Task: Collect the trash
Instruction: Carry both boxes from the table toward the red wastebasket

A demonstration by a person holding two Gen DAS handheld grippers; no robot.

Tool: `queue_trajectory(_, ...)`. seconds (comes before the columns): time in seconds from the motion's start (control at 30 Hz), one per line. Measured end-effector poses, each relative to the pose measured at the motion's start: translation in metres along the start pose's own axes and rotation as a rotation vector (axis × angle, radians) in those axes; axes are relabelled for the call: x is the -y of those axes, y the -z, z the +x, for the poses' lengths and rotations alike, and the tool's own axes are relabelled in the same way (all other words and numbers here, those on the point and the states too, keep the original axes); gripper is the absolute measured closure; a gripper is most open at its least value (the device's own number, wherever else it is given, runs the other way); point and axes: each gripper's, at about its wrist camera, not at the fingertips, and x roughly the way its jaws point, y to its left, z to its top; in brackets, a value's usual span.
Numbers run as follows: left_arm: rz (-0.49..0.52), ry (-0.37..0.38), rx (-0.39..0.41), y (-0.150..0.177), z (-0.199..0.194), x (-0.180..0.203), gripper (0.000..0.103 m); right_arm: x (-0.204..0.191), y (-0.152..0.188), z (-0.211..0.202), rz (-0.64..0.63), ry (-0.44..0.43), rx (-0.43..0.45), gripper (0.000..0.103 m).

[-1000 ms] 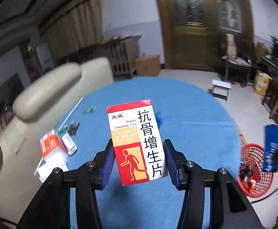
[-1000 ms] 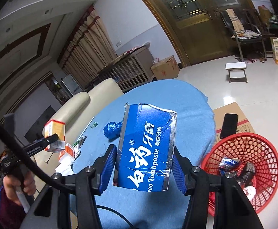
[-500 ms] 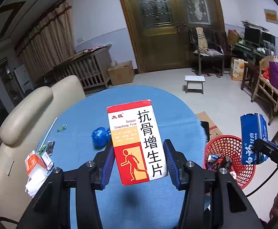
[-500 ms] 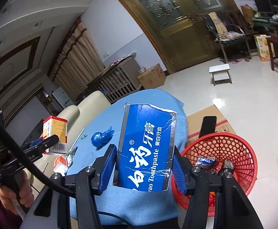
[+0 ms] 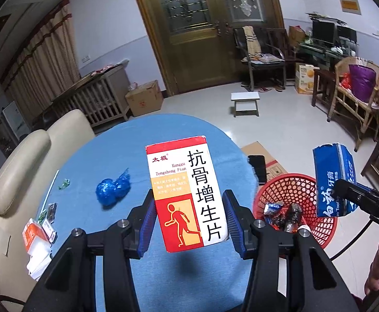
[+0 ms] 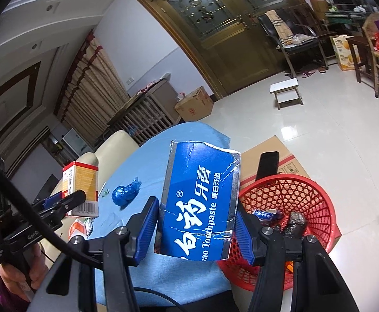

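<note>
Left wrist view: both hands loaded, heading for the bin

Blue table (image 5: 127, 156) keeps a foil wad mid-top; red basket (image 5: 316, 189) sits off its right edge. Right gripper (image 6: 197, 223) clamps toothpaste box (image 6: 202, 200), left gripper (image 5: 189, 221) clamps medicine box (image 5: 186, 195), upright for dropping, I'd guess.

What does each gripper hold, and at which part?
Left gripper: medicine box, fingers on its lower side edges. Right gripper: torn toothpaste box, likewise.
</note>
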Motion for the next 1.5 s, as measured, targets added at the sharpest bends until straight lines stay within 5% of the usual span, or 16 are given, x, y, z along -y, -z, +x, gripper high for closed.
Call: queue_trajectory(1.5,0.057,0.075,-0.077,0.014,0.019,0.038,0.051,0.013,0.0,0.007,0.042,0.015,-0.03,0.044)
